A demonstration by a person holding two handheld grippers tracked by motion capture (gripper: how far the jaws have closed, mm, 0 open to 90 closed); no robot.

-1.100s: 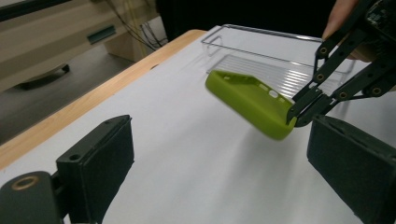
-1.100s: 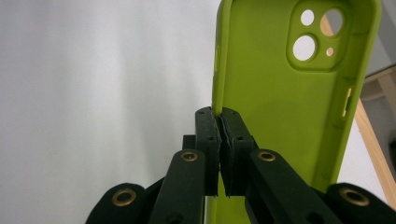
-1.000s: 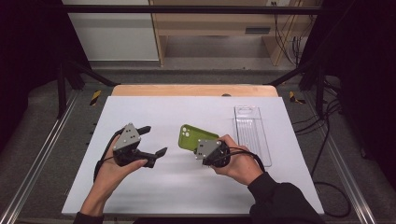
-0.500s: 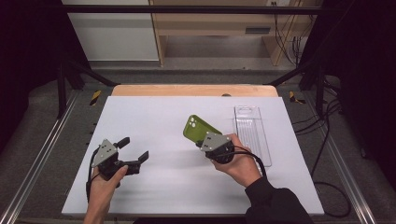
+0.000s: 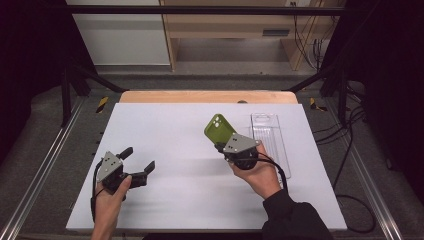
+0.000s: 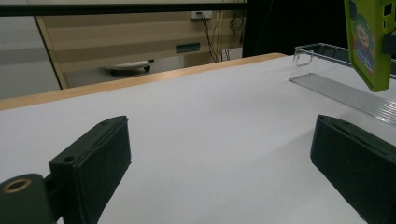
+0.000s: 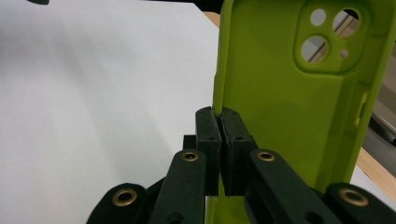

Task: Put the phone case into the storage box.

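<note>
A lime-green phone case point(image 5: 219, 131) hangs tilted above the white table, its camera cut-outs at the far end. My right gripper point(image 5: 221, 146) is shut on the case's near edge. In the right gripper view the two pads point(image 7: 221, 126) pinch the side wall of the phone case point(image 7: 280, 93), whose hollow inside faces the camera. My left gripper point(image 5: 138, 158) stands open low over the front left of the table, nothing between its fingers. The left gripper view has the wide-apart left gripper point(image 6: 219, 154) over bare table, with the phone case point(image 6: 369, 42) at the upper right.
A clear plastic tray point(image 5: 270, 137) lies on the white table top point(image 5: 175, 150) just right of the case; in the left gripper view the clear tray point(image 6: 336, 88) sits under the case. A wooden strip point(image 5: 207, 96) runs along the far edge. Metal rails flank both sides.
My left gripper has let go near the case and moved down to the front left. The right gripper has raised the case off the table and tilted it up.
</note>
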